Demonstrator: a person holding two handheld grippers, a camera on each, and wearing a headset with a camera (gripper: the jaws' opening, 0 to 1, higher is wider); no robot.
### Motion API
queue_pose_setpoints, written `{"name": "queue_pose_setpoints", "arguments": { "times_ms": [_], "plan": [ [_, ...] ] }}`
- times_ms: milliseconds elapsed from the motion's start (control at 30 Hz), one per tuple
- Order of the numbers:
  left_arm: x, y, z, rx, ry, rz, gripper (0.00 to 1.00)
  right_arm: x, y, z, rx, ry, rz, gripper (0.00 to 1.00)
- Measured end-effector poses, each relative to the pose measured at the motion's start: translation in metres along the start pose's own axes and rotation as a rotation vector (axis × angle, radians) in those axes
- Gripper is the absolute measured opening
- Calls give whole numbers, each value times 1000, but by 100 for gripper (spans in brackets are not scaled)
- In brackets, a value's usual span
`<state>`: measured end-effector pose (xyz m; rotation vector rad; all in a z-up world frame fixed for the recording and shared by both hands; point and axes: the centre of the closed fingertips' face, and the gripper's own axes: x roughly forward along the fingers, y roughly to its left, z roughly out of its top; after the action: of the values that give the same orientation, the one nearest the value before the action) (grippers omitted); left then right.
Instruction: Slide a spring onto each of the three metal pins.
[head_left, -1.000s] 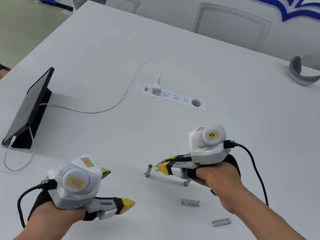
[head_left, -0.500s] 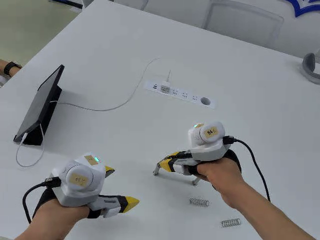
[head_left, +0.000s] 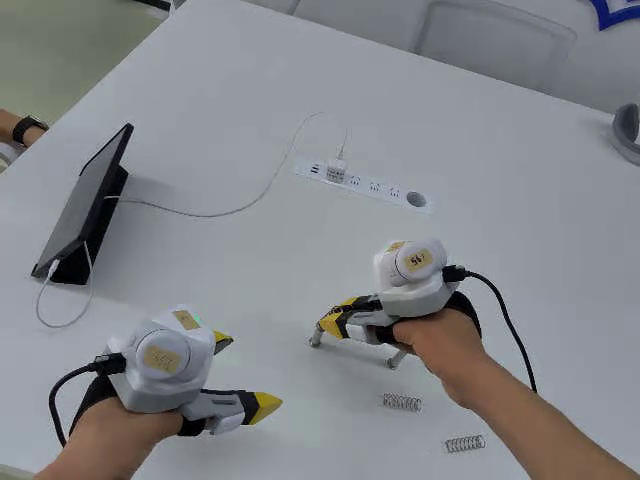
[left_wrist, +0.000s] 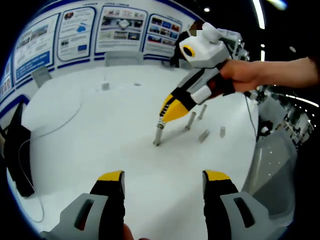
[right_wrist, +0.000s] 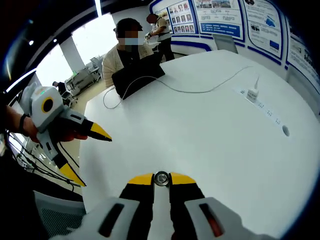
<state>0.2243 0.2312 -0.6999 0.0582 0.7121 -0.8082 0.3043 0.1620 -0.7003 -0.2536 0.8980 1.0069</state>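
The right tool (head_left: 325, 327) sits right of centre in the head view, its yellow-tipped jaws nearly together and pinched on a small coiled metal spring (right_wrist: 161, 178), which shows as a shiny ring between the tips at the bottom centre of the right gripper view. In the left gripper view the spring hangs just under those tips, right above a slim grey pin (left_wrist: 158, 136) standing upright on the white desk (head_left: 200, 120). Two more pins (left_wrist: 190, 121) stand just to its right, beneath the hand. Two loose springs (head_left: 401, 402) lie flat on the desk at the lower right of the head view, apart from each other. The left tool (head_left: 245, 373) is at the lower left, jaws spread wide and empty.
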Motion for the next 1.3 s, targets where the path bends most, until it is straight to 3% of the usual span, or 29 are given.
{"name": "queue_pose_setpoints", "arguments": {
  "times_ms": [600, 1300],
  "plan": [
    [0, 2, 0, 3, 4, 1, 64, 12, 4, -4, -122, 49, -10, 13],
    [-1, 6, 2, 1, -4, 9, 64, 24, 5, -13, -174, 81, -13, 13]
  ]
}}
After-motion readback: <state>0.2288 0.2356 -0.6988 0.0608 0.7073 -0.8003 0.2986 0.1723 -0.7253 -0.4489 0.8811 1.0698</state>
